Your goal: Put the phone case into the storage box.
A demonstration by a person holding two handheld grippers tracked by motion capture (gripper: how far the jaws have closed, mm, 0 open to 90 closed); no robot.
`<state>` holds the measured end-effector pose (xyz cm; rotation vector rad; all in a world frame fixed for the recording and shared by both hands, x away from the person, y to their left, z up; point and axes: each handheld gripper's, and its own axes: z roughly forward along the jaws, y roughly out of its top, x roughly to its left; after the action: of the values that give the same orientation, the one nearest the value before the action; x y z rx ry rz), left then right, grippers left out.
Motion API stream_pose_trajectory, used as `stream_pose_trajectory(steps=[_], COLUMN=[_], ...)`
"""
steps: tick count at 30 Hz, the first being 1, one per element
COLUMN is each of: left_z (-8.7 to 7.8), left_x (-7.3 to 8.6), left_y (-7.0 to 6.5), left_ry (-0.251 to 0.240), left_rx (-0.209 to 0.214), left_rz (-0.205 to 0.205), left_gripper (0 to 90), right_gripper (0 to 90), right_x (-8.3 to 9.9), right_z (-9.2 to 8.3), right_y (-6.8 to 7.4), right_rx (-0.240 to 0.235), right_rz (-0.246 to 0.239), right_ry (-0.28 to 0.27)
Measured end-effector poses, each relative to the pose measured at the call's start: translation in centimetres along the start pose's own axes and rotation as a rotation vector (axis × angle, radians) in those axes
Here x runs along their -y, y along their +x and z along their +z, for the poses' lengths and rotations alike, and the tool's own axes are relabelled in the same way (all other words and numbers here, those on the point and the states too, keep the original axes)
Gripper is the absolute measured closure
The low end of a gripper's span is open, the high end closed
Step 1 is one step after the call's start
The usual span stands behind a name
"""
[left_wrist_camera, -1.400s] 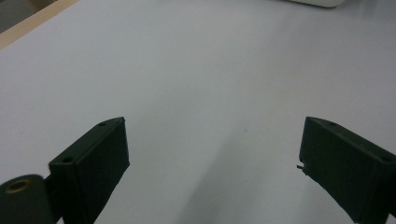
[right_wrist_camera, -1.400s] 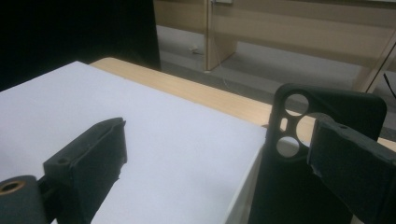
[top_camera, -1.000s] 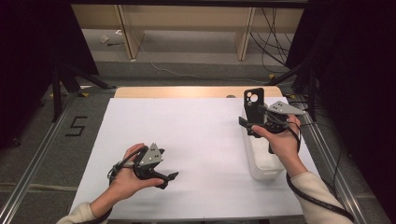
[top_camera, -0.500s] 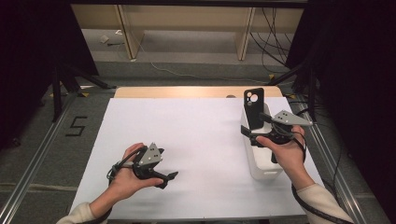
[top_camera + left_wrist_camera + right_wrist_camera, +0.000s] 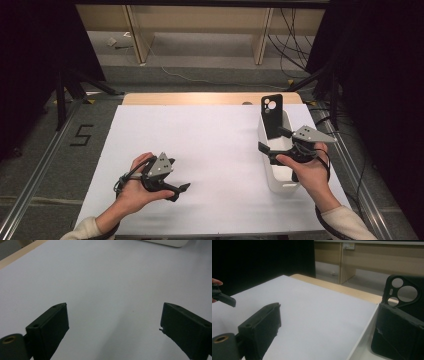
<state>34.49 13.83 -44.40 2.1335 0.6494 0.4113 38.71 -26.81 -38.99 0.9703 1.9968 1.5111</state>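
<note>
At right side of surface (image 5: pixel 210 135), black phone case (image 5: pixel 272 117) stands upright in white bin (image 5: pixel 280 182). Right hand-held gripper (image 5: pixel 272 150) above bin, jaws wide apart, empty. Left hand-held gripper (image 5: pixel 177 190) near-left, agape, empty. Placement likely done; retreat left.

White sheet (image 5: pixel 215 145): broad middle and far left lay bare, open to passage from front edge to the wooden strip (image 5: pixel 200 98) at the back. Obstacles: a white bin (image 5: pixel 280 180) stood along the right side, a black phone case (image 5: pixel 272 116) upright at its far end, rising above the rim. Left gripper (image 5: pixel 177 190) rested low at the near left, jaws spread wide with bare sheet between them. Right gripper (image 5: pixel 270 145) hung over the bin, jaws parted, one over the sheet, one inside the bin near the case. Metal rails (image 5: pixel 45 165) bounded both sides of the table.
</note>
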Motion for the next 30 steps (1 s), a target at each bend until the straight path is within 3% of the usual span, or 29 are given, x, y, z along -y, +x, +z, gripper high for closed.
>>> stream_pose_trajectory(steps=[30], left_z=[-0.1], left_x=[0.0], left_y=[0.1], left_ry=[0.004], left_rx=[0.001], left_rz=[0.001], left_gripper=[7.7], right_gripper=[7.6], right_x=[1.5], right_z=[-1.7], right_y=[1.2], right_rx=[-0.029], right_rz=[-0.028], right_ry=[-0.003])
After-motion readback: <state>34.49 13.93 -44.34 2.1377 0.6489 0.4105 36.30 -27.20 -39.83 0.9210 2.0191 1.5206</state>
